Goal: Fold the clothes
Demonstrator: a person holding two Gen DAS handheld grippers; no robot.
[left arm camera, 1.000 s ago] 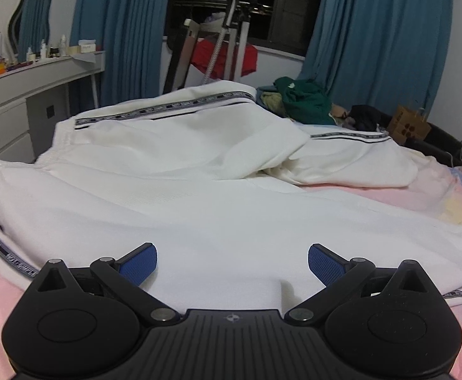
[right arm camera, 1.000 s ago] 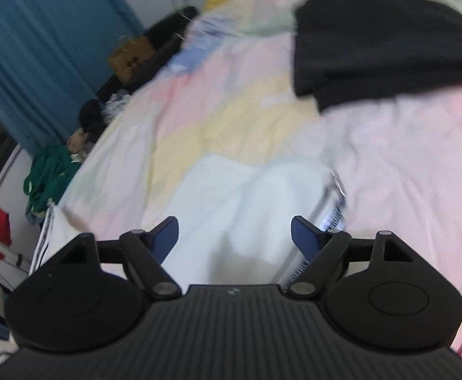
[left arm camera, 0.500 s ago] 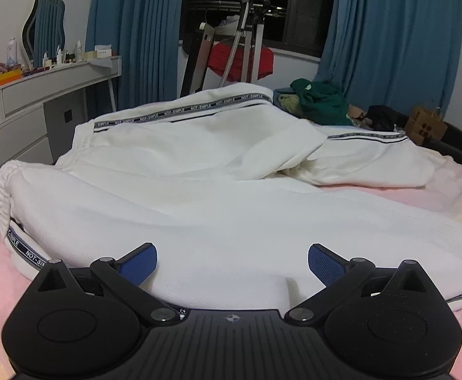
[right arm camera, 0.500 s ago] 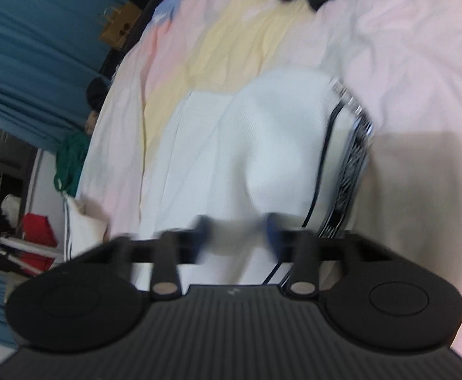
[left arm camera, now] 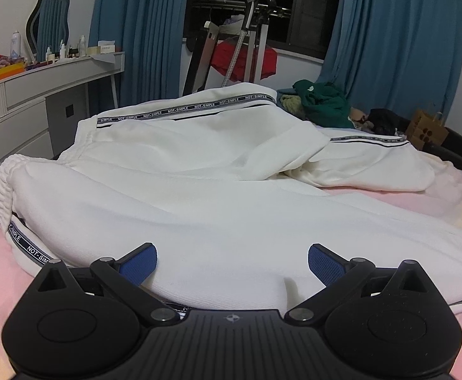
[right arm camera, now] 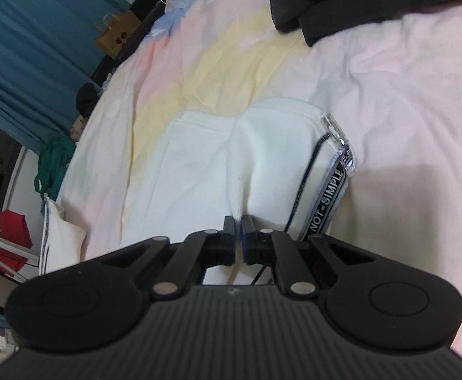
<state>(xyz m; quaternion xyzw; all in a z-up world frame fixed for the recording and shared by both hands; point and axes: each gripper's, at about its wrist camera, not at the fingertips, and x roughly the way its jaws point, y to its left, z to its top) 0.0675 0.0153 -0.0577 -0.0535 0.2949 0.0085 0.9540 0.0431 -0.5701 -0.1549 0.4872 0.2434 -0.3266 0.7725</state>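
White trousers (left arm camera: 199,196) with a lettered side stripe lie spread over the pink bed (right arm camera: 405,72). The right tool (right arm camera: 237,221) has just snapped closed and pinches a ridge of the white cloth near the leg's end. The left tool (left arm camera: 232,261) hovers at the near edge with its jaws wide apart, gripping nothing.

- White track pants (left arm camera: 218,196) are trimmed with black tape lettered in white.
- Pastel pink and yellow patches are seen on the bedsheet (right arm camera: 405,101).
- Blue pads (left arm camera: 140,262) are set on black gripper arms.
- At 1 o'clock, teal curtains (left arm camera: 398,38); below, a green garment (left arm camera: 322,101).
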